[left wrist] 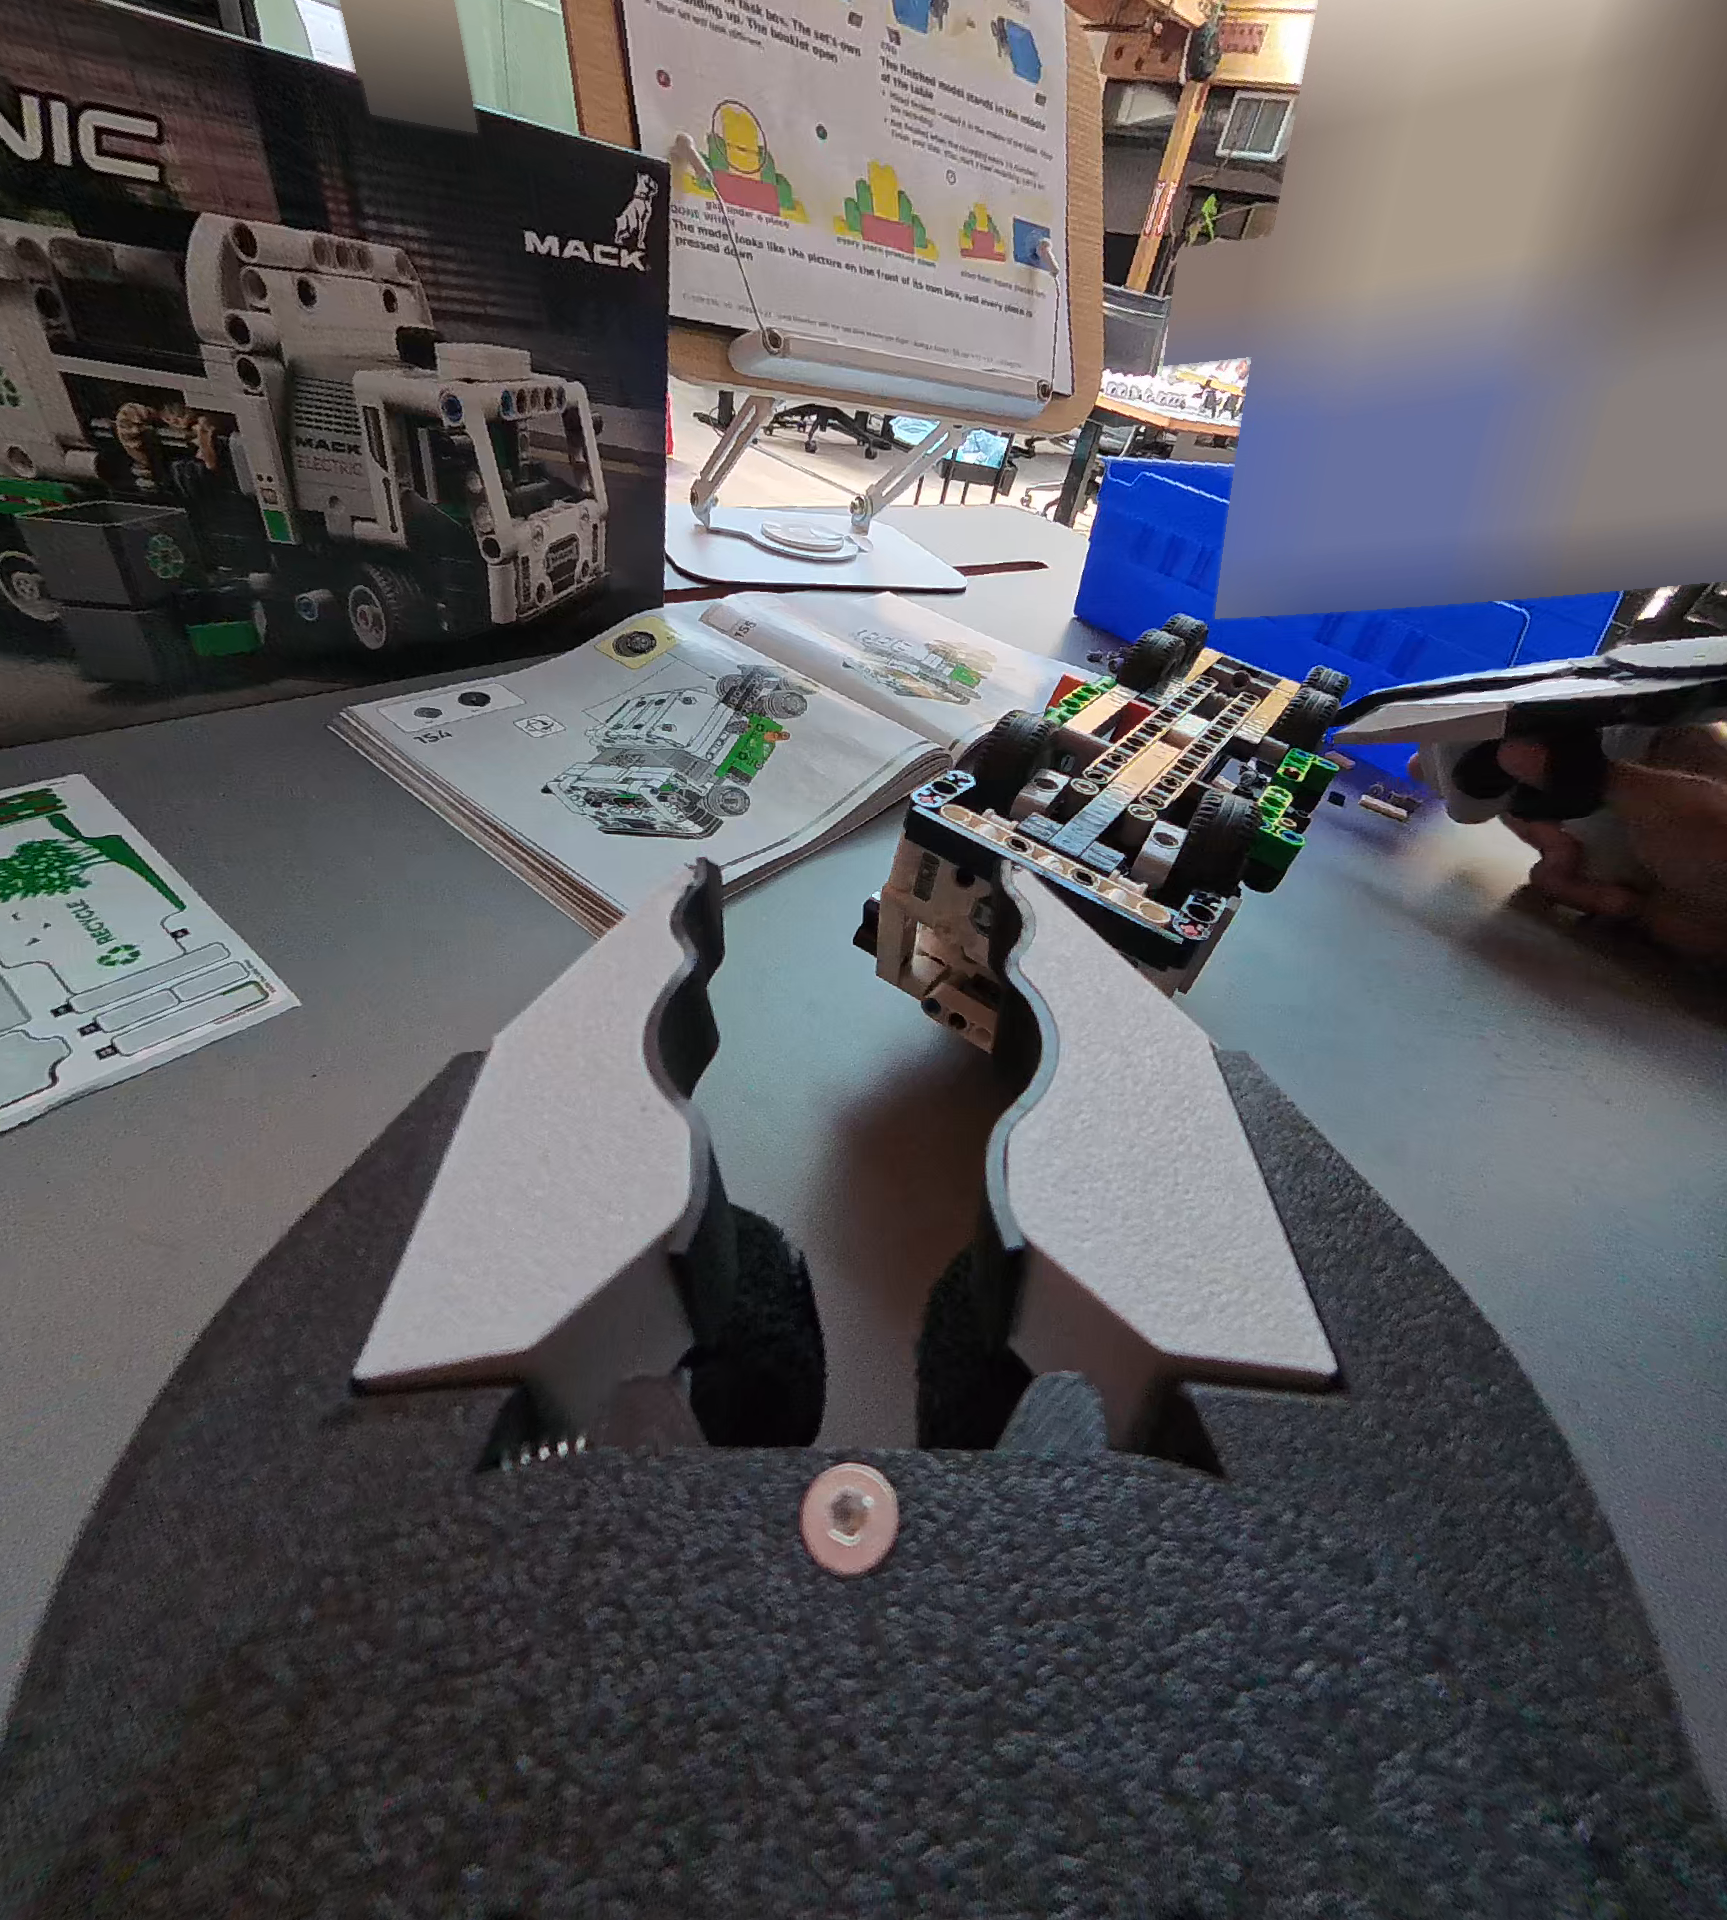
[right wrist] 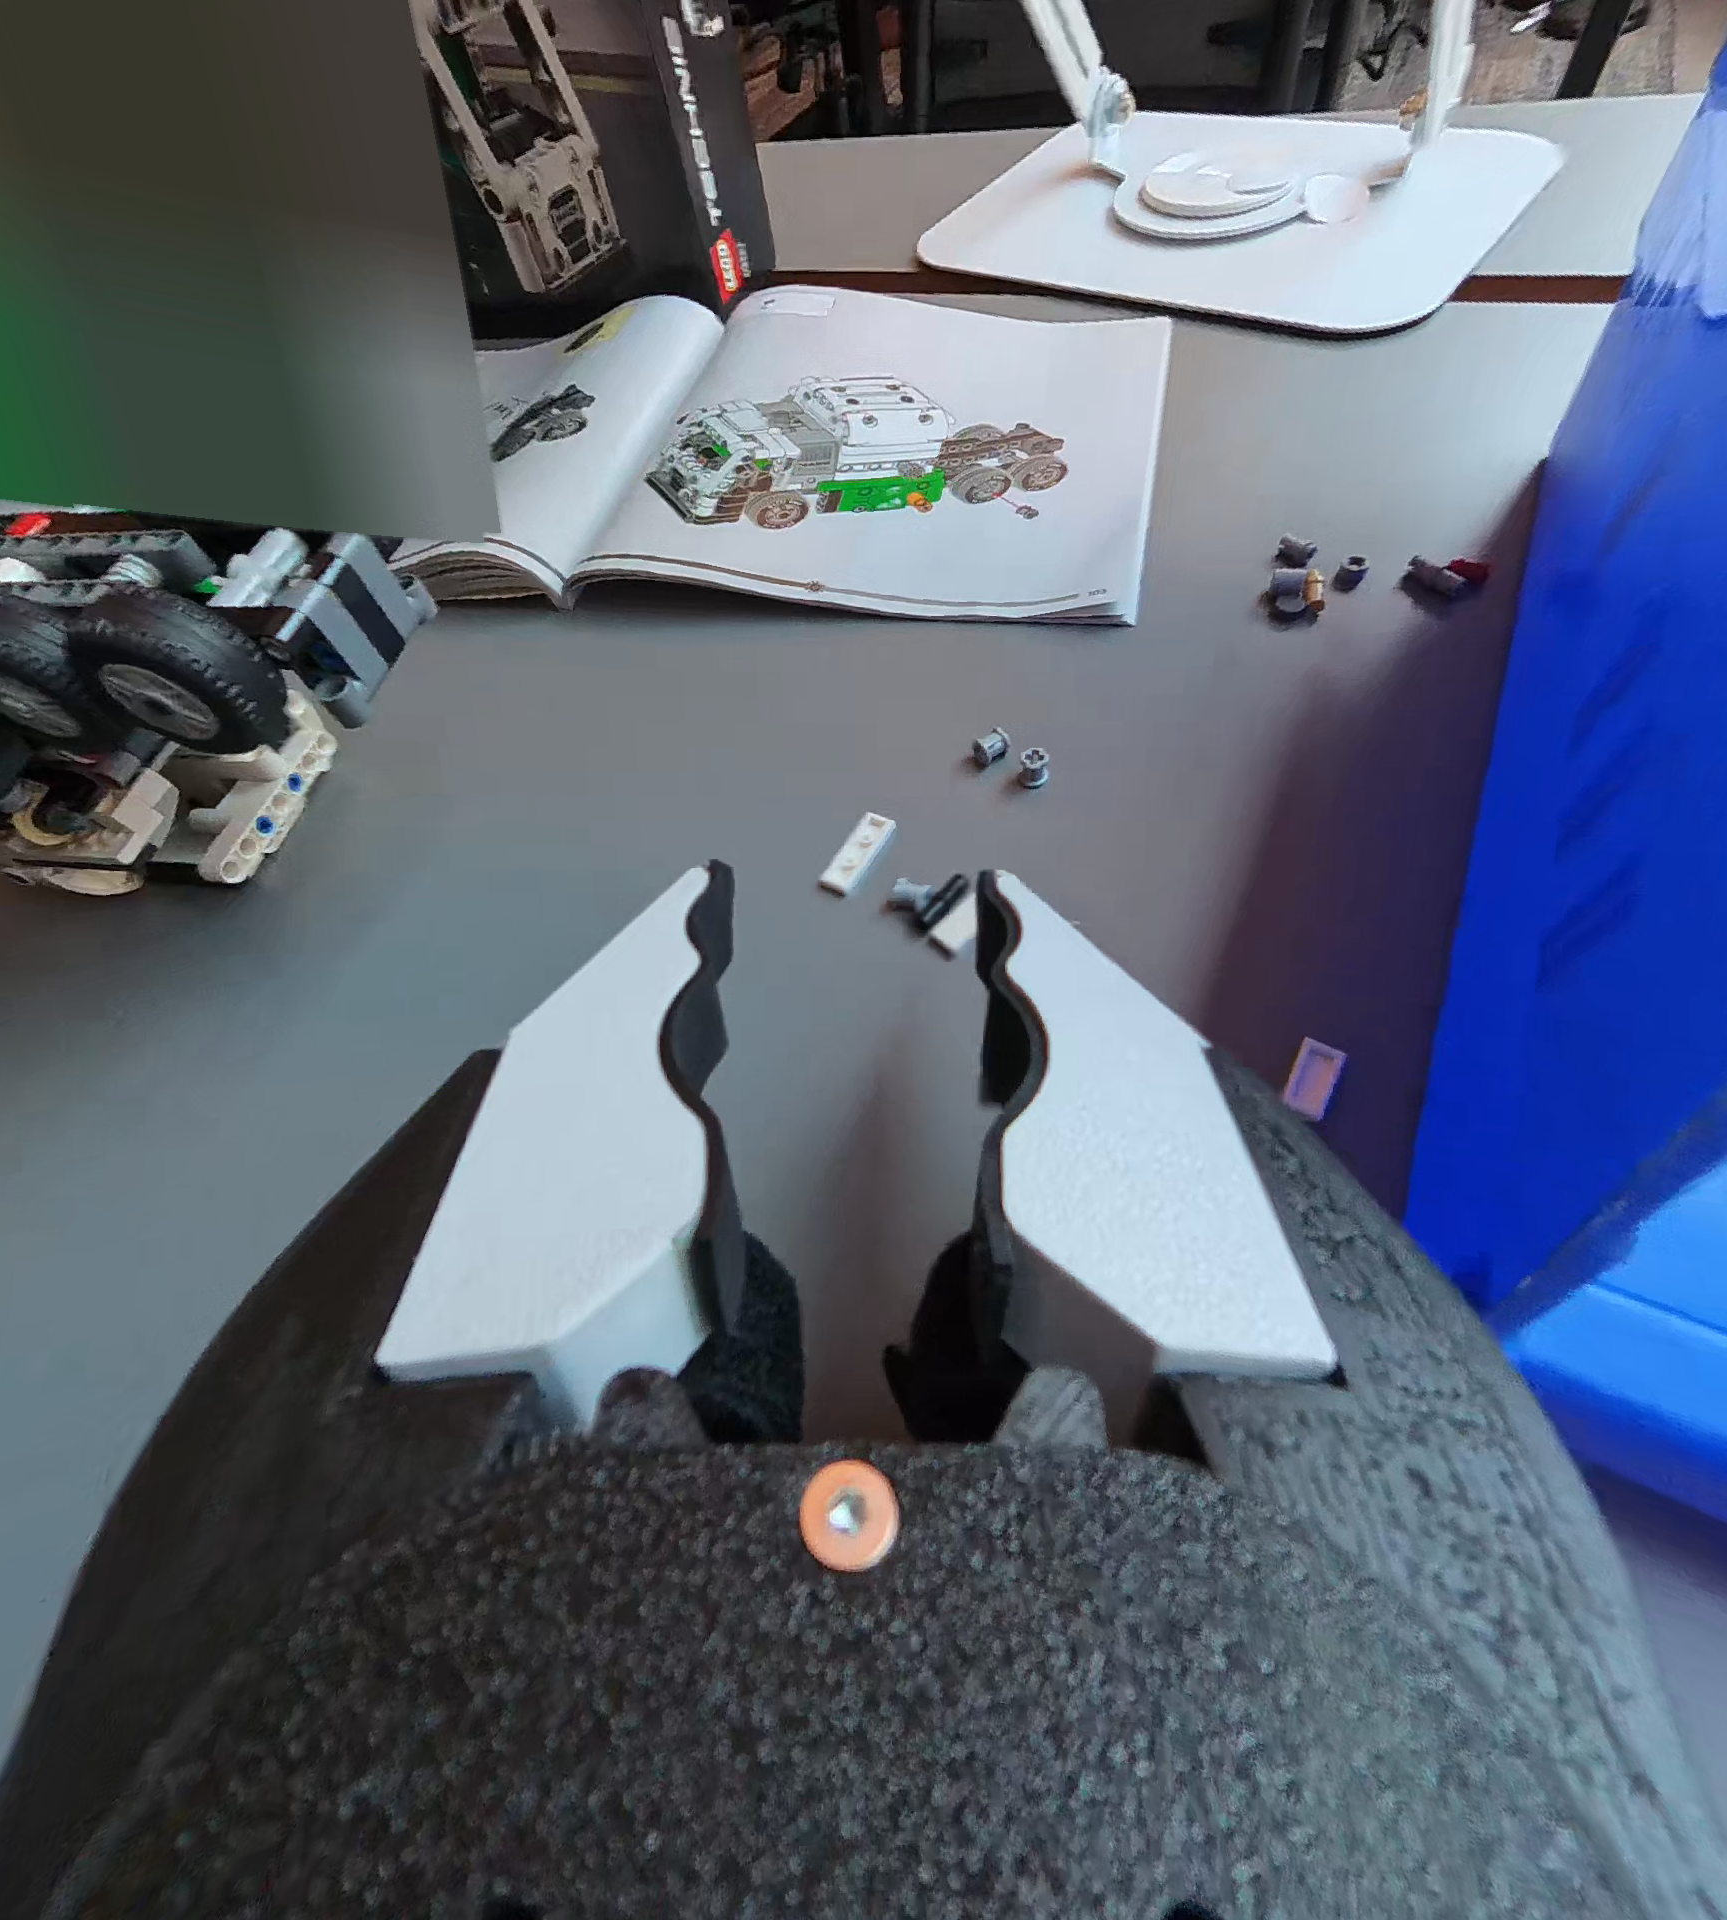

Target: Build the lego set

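The partly built truck model [left wrist: 1119,810] lies upside down on the grey table, wheels up; it also shows at the left of the right wrist view [right wrist: 111,707]. My left gripper [left wrist: 854,883] is open and empty, its right fingertip just in front of the model's near end. My right gripper [right wrist: 848,883] is open and empty, low over the table. Small loose parts lie at its tips: a white plate [right wrist: 857,852], a grey pin with a black piece [right wrist: 926,899] by the right fingertip, and two grey bushes [right wrist: 1010,756]. The right gripper also shows far right in the left wrist view [left wrist: 1524,707].
The open instruction booklet [left wrist: 693,727] [right wrist: 838,468] lies behind the model. The set's box [left wrist: 246,395] stands at the back left, a sticker sheet [left wrist: 38,956] lies at the left. A blue bin [right wrist: 1669,727] stands at the right, more small parts [right wrist: 1358,577] beside it. A white stand [right wrist: 1243,208] holds a sheet. The grippers' ends are close to 35 cm from one another. Measured from the fingertips, the white plate [right wrist: 857,852] is 6 cm or so from the right gripper and 35 cm from the left.
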`<state>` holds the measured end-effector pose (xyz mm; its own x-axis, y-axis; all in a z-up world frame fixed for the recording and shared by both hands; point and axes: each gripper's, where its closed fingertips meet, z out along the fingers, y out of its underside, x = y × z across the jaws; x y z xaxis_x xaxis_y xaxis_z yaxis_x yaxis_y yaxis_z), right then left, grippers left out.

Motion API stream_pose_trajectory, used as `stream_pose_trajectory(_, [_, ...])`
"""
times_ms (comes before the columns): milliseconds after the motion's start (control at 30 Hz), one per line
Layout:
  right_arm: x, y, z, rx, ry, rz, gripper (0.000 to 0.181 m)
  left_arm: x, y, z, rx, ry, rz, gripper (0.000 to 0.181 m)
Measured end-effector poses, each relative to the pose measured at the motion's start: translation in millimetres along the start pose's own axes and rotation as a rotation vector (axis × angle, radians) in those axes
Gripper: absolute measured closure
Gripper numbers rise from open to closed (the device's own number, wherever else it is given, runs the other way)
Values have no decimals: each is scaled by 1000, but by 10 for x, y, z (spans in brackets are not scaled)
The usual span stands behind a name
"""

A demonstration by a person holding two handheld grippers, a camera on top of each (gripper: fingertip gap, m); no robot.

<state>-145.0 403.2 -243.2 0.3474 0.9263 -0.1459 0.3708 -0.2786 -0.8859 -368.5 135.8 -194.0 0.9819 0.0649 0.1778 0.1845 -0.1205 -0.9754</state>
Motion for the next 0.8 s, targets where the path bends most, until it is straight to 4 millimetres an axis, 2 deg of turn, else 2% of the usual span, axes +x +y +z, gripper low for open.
stream_pose_trajectory(67, [168, 9, -48, 2, 106, -15, 144, 3, 7, 6, -5, 1, 0, 133])
stream_pose_trajectory(167, [272, 57, -65, -28, 194, -32, 150, 5, 8, 7, -5, 0, 4, 134])
stream_pose_trajectory(233, [376, 60, -21, -64, 274, -57, 157, 8, 12, 10, -9, 0, 7, 135])
stream_pose_trajectory(300, [474, 121, 58, -165, 330, -70, 155, 23, 18, 15, -12, 1, 19, 135])
stream_pose_trajectory(400, [477, 140, 129, -229, 325, -73, 157, 46, 21, 16, -12, -5, 48, 136])
stream_pose_trajectory(467, [504, 137, 118, -230, 343, -82, 165, 62, 20, 13, -10, -7, 65, 136])
stream_pose_trajectory(700, [527, 282, 155, -284, 323, -35, 165, 76, 6, -1, 1, 15, 51, 137])
stream_pose_trajectory(800, [527, 288, 161, -293, 329, -42, 173, 65, -12, -13, 13, 18, 37, 138])
